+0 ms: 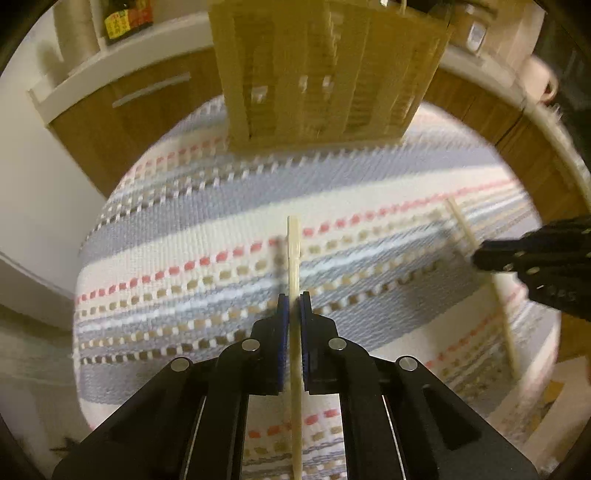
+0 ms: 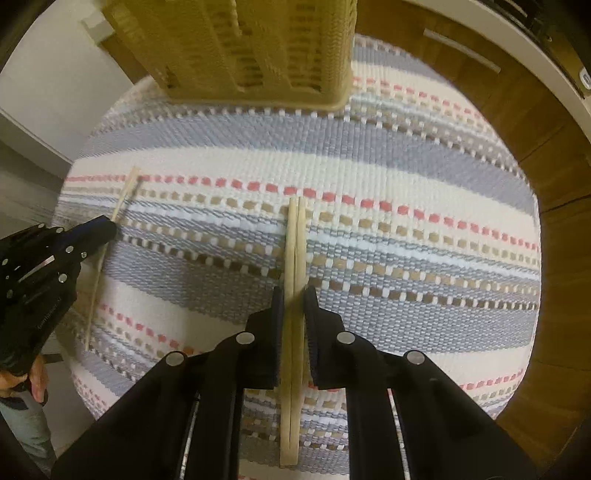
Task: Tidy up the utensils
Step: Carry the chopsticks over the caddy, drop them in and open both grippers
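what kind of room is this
Most likely a home kitchen. Wooden cabinet fronts with a metal bar handle sit under a pale countertop, a labelled dark bottle stands on that counter, and chopsticks lie on a striped woven mat beside a slotted utensil basket.

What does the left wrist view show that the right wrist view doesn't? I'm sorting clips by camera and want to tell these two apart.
Only the left wrist view shows a dark bottle on a shelf at upper left, and the left gripper shut on a single chopstick. Only the right wrist view shows the right gripper closed on a pair of chopsticks, and part of a hand at lower left. Both show the striped woven mat and the slatted basket at its far edge.
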### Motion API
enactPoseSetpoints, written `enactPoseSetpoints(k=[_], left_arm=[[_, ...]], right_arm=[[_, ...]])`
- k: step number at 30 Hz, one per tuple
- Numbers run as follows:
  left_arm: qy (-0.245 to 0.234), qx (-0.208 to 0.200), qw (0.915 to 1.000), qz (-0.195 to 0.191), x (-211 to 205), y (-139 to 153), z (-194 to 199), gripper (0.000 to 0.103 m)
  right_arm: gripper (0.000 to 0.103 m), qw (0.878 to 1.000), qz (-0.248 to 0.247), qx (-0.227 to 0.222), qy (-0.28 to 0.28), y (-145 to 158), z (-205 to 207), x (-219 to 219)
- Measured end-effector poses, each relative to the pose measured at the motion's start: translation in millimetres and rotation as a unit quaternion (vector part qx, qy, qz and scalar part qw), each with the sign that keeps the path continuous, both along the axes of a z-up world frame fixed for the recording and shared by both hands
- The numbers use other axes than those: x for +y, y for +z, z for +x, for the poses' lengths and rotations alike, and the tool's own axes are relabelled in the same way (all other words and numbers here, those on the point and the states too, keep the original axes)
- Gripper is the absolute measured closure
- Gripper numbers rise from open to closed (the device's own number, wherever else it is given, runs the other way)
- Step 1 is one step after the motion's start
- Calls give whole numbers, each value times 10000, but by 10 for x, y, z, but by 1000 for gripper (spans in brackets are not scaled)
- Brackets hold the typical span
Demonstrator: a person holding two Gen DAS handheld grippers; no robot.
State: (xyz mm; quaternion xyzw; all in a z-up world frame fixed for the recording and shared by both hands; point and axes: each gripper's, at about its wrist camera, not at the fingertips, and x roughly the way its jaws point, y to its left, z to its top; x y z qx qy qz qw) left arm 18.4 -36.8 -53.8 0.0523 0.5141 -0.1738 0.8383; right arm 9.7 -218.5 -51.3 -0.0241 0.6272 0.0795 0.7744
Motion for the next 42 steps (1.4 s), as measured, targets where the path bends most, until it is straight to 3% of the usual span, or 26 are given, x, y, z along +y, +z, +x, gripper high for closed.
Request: enactPoseSetpoints(k=[6, 8, 11, 16, 21, 24, 26, 28, 34, 38, 42], left_arm=[[48, -677, 9954, -682, 126, 505, -116, 99], [50, -982, 9911, -900, 155, 711, -154, 99], [81, -1353, 9834, -1205, 196, 967, -145, 99], [180, -2125, 9649, -1535, 199, 1450, -104, 99], [312, -3012, 9379, -1693, 78, 1885, -27, 99], [373, -3387, 9240, -1735, -17, 1998, 38, 99], [392, -3637, 9124, -1837, -67, 2075, 88, 99], [390, -3865, 9026, -1853, -113, 2116, 146, 99], [395, -4742, 8629, -1706, -184, 2170, 287, 99], [426, -4837, 8566, -1742, -134, 2090, 488, 99], [602, -4749, 8572, -1901, -27, 1889, 748, 99]], right_arm=[[93, 9965, 678, -482, 82, 411, -122, -150], [93, 9936, 1012, -486, 93, 507, -137, -193], [93, 9883, 1201, -924, 198, 793, -147, -201], [93, 9693, 1497, -1921, 332, 1390, -139, -252], [93, 9384, 1446, -3124, 304, 1950, -125, -241], [93, 9204, 1281, -3685, 252, 2123, -105, -233], [93, 8996, 1077, -4226, 227, 2235, -94, -192], [93, 8839, 1048, -4553, 222, 2313, -35, -159], [93, 8421, 1124, -5274, 105, 2386, 176, -112], [93, 8246, 879, -5588, -20, 2282, 371, -41], [93, 8219, 754, -5646, -64, 2123, 579, -28]])
